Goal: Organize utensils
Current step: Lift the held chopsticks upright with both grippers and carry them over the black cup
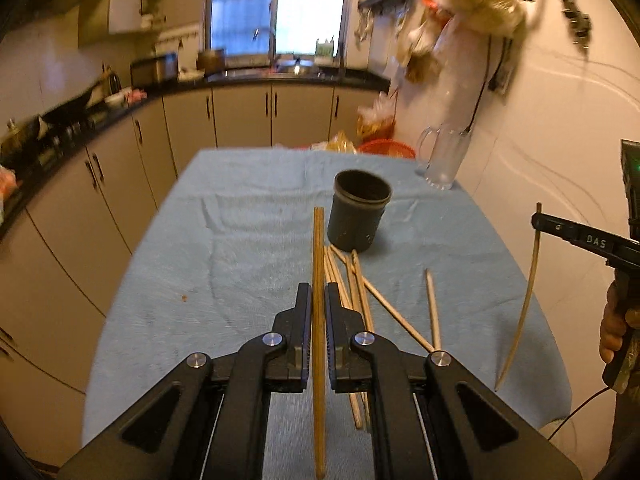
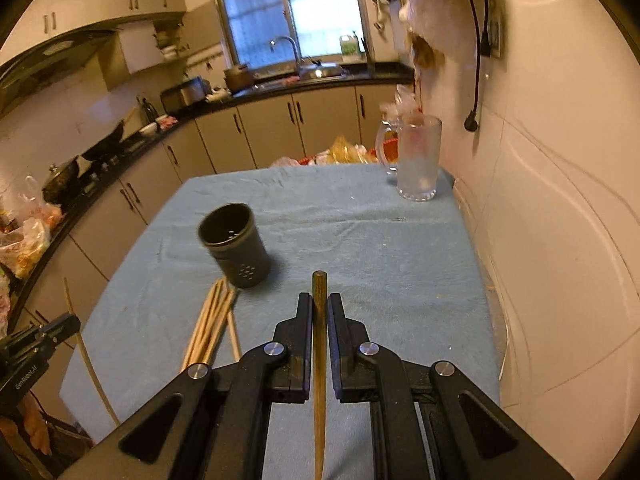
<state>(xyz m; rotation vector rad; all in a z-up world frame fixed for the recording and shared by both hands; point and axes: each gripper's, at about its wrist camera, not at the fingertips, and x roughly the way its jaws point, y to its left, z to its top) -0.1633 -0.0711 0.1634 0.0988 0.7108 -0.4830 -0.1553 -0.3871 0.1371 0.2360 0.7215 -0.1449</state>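
My left gripper (image 1: 318, 294) is shut on a wooden chopstick (image 1: 319, 248) that points toward the dark utensil cup (image 1: 359, 210), upright on the blue cloth. Several loose chopsticks (image 1: 354, 284) lie in front of the cup. My right gripper (image 2: 319, 304) is shut on a darker chopstick (image 2: 319, 292), held above the cloth to the right of the cup (image 2: 234, 250). The loose chopsticks (image 2: 212, 322) lie left of it. The right gripper (image 1: 538, 220) shows at the right edge of the left wrist view with its chopstick (image 1: 524, 304). The left gripper (image 2: 60, 326) shows at the left edge of the right wrist view.
The table has a blue cloth (image 1: 248, 240). A frosted glass mug (image 2: 418, 158) stands at the far right corner by the wall (image 2: 560, 200). An orange basket and bags (image 1: 386, 146) sit beyond the far edge. Kitchen counters (image 1: 80, 132) run along the left.
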